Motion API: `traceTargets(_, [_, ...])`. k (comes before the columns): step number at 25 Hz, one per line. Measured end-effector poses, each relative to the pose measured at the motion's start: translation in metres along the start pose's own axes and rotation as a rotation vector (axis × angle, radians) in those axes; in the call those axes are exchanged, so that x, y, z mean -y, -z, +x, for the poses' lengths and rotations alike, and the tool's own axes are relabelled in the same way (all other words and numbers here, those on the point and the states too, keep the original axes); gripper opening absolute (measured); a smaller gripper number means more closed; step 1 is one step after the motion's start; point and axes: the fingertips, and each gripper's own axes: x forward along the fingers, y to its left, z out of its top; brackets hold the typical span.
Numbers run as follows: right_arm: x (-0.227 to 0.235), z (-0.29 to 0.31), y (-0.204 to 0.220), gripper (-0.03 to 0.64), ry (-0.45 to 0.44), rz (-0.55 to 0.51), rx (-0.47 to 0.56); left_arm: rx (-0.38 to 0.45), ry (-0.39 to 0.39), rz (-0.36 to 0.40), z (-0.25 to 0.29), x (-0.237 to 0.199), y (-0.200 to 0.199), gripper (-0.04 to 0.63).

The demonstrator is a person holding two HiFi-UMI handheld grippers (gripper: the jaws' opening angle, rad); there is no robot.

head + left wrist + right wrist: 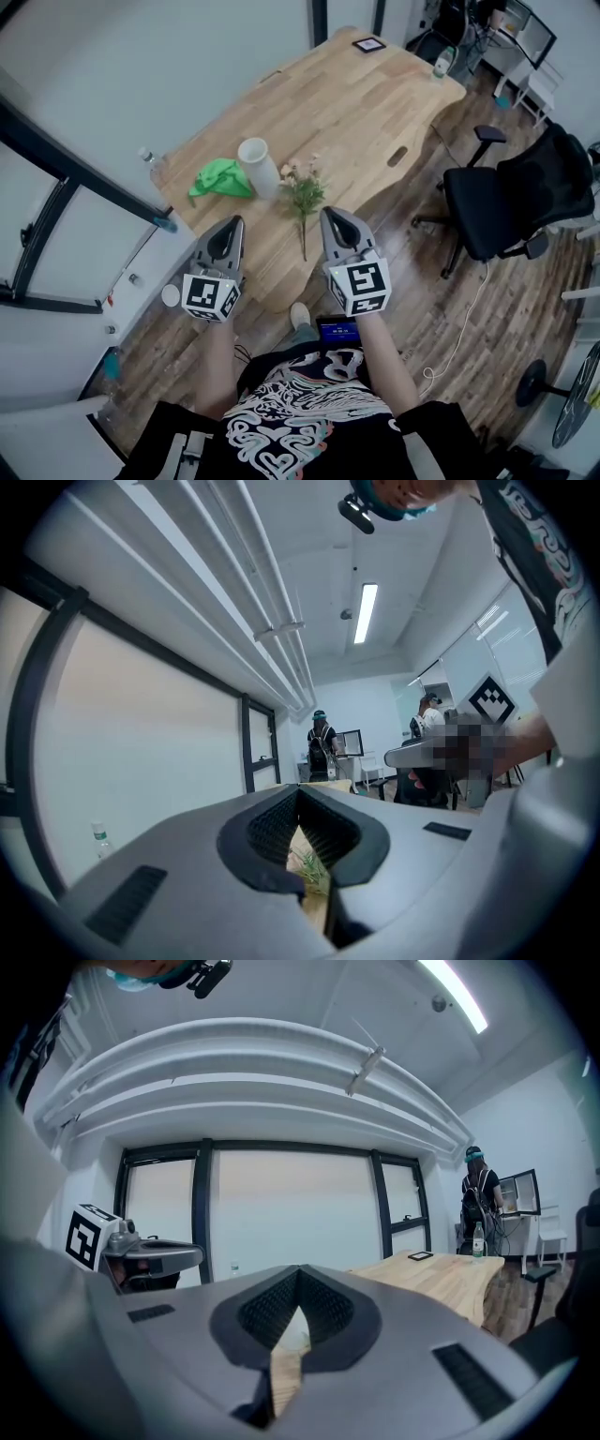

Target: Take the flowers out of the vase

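A white vase [258, 166] stands upright on the wooden table [356, 103], with nothing in it. A small bunch of pale flowers with green leaves [303, 191] lies flat on the table just right of the vase, its stem towards me. My left gripper [232, 225] hovers at the near table edge, shut and holding nothing. My right gripper [334, 216] is beside it, just right of the stem, also shut and holding nothing. In the left gripper view the green leaves [313, 865] show through the gap below the closed jaws.
A crumpled green cloth [220, 178] lies left of the vase. A water bottle [154, 167] stands at the table's left edge, a dark frame [368, 44] and another bottle [441, 64] at the far end. A black office chair [511, 202] stands to the right.
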Motion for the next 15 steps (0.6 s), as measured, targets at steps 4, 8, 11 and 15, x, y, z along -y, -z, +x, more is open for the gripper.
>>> traceTargets(4, [0.000, -0.004, -0.001, 0.005, 0.002, 0.000, 0.003, -0.015, -0.003, -0.005, -0.004, 0.001, 0.002, 0.003])
traceTargets(8, [-0.001, -0.004, -0.001, 0.005, 0.002, -0.002, -0.003, -0.019, -0.012, -0.005, -0.007, -0.002, 0.002, 0.003])
traceTargets(11, [-0.004, -0.003, 0.000, 0.005, -0.006, -0.001, -0.007, -0.024, -0.020, -0.008, -0.011, -0.005, 0.003, 0.003])
traceTargets(15, [-0.007, -0.004, 0.003, 0.005, -0.016, 0.005, -0.007, -0.026, -0.025, -0.012, -0.016, -0.006, 0.006, 0.003])
